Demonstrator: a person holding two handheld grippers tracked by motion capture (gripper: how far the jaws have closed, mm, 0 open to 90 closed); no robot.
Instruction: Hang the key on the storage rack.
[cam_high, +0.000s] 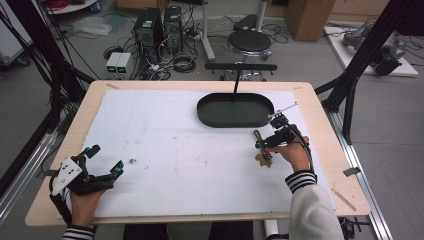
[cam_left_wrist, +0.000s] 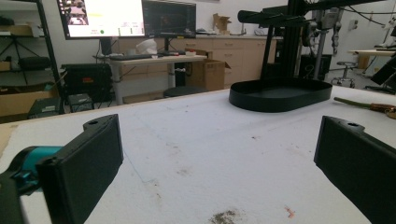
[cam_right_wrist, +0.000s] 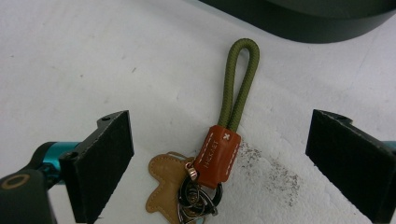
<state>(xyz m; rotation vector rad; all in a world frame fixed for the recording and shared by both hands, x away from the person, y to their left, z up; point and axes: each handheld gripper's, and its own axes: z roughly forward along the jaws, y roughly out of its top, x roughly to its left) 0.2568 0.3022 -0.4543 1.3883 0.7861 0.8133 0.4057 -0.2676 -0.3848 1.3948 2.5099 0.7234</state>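
Black tray (cam_high: 235, 117), one keychain (cam_right_wrist: 219, 154).

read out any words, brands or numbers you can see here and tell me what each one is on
Leather sleeve of the keychain: stamped letters run along it, too blurred to read for sure; a small white cross mark sits near its top.
Monitor behind the table, left gripper view: bright window with small coloured marks, text too small to read.
Power supplies on the floor, high view: labels too small to read.
Nothing else legible.
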